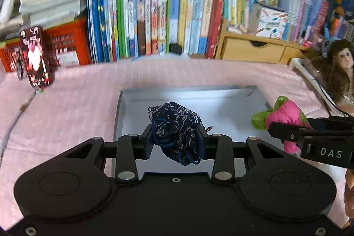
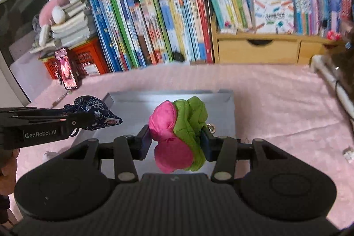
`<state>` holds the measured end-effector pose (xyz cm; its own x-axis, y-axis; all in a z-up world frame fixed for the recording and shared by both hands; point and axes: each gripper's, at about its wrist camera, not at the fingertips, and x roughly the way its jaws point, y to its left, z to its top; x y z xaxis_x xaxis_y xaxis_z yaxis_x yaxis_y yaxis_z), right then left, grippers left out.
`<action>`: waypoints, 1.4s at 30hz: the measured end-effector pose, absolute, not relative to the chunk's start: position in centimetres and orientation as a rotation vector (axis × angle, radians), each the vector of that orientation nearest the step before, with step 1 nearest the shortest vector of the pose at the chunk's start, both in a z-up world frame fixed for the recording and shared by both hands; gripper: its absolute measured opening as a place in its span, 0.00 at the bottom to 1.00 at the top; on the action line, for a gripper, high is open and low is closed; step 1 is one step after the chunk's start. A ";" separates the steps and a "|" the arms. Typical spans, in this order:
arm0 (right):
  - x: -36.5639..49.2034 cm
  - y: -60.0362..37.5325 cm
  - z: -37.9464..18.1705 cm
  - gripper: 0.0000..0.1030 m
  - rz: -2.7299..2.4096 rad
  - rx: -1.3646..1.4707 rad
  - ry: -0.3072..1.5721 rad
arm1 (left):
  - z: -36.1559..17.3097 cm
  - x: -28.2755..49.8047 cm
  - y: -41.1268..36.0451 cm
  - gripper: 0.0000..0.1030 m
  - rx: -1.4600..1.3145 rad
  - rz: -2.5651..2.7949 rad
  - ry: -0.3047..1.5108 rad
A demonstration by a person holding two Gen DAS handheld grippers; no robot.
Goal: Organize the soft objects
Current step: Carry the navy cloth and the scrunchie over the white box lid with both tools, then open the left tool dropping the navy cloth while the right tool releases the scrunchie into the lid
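My left gripper (image 1: 176, 139) is shut on a dark blue floral cloth pouch (image 1: 177, 125), held above the grey shallow box (image 1: 232, 98) on the pink bedspread. My right gripper (image 2: 176, 139) is shut on a pink and green plush flower (image 2: 177, 129), also over the grey box (image 2: 137, 101). In the left wrist view the plush flower (image 1: 281, 114) and the right gripper (image 1: 287, 136) enter from the right. In the right wrist view the blue pouch (image 2: 93, 111) and the left gripper (image 2: 73, 122) enter from the left. The box floor beneath both items is bare.
A wall of upright books (image 1: 166, 14) and a wooden drawer unit (image 1: 252, 48) stand behind the bed. Red crates (image 1: 64, 45) and a dark red pack (image 1: 36, 55) sit at the back left. A long-haired doll (image 1: 340, 68) leans at the right edge.
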<state>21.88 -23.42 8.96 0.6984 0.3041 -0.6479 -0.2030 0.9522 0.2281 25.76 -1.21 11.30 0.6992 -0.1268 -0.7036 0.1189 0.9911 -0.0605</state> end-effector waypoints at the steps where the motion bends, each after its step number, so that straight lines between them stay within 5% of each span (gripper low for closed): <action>1: 22.5 -23.2 8.6 0.50 0.280 0.143 0.765 | 10.9 26.2 -1.1 0.35 -0.013 -0.129 0.799; 25: 26.7 -21.3 3.6 0.57 0.269 0.085 0.966 | 6.1 30.4 -0.1 0.38 -0.088 -0.123 1.002; 34: 26.0 -21.9 4.8 0.72 0.271 0.118 0.939 | 8.7 28.9 -0.6 0.69 -0.064 -0.142 0.933; 42: 23.8 -23.2 8.0 0.76 0.272 0.133 0.838 | 12.3 24.5 -1.5 0.78 0.019 -0.176 0.783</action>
<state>23.75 -23.15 7.98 0.6365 0.2899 -0.7147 -0.1853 0.9570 0.2232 24.50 -1.54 12.31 0.6950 -0.1502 -0.7031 0.1645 0.9852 -0.0478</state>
